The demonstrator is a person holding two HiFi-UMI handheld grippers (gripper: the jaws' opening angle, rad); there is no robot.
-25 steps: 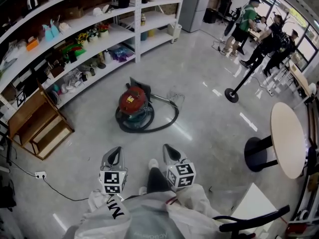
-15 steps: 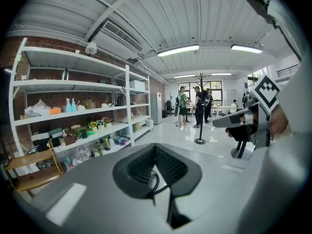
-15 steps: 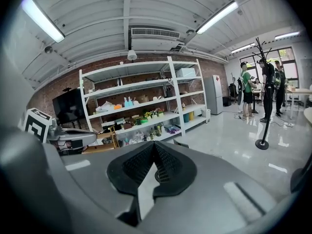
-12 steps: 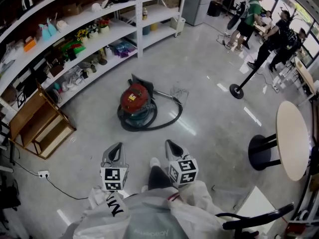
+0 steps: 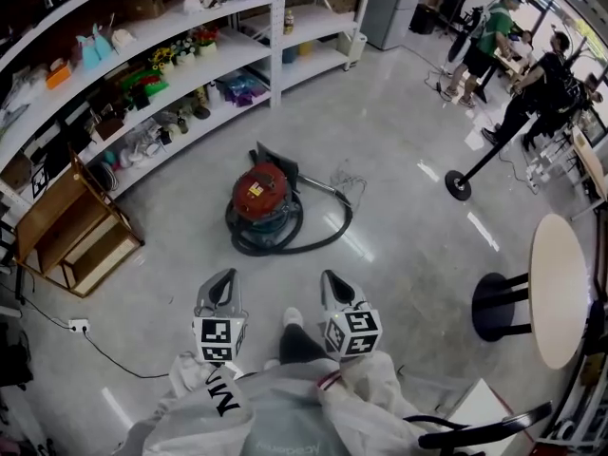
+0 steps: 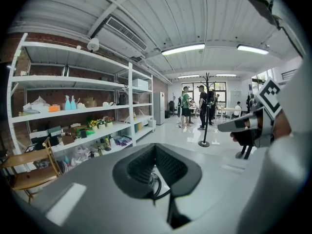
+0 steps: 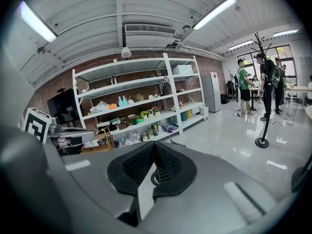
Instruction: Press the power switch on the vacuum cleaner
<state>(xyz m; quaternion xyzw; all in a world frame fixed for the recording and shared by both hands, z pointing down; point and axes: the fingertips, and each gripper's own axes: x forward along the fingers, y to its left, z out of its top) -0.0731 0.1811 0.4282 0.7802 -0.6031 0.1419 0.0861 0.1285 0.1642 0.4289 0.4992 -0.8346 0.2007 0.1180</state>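
**Q:** Fingers, both sides?

**A:** Left gripper (image 6: pixel 155 147): my pads are closed and meet at the tip, with nothing gripped. Right gripper (image 7: pixel 154 144): the same, pads together at the tip and empty. I hold both low in front of my body, side by side but not touching, jaws pointing forward. The marker cubes sit nearest to me.

**Q:** Where is the target?

**A:** The red canister vacuum cleaner (image 5: pixel 258 196) sits on the polished grey floor (image 5: pixel 408 131). It is ahead of both grippers and well apart from them, a little nearer the left one's line. Its black hose (image 5: pixel 318 238) loops round the base and sweeps out to the right. There is a yellow label on the red lid. The power switch is too small to make out in the head view.

**Q:** What is around it?

**A:** A white shelving unit (image 5: pixel 218 60) stands beyond the vacuum on the left, loaded with small items. A wooden stepped stand (image 5: pixel 71 231) sits at its near end. A white power strip (image 5: pixel 76 326) lies on the floor to my left with a cable trailing from it. On the right is a round table (image 5: pixel 560 288) on a black pedestal. A black floor stand (image 5: pixel 459 186) is beyond that. Several people (image 5: pixel 494 27) stand at the far right, well away from the vacuum.
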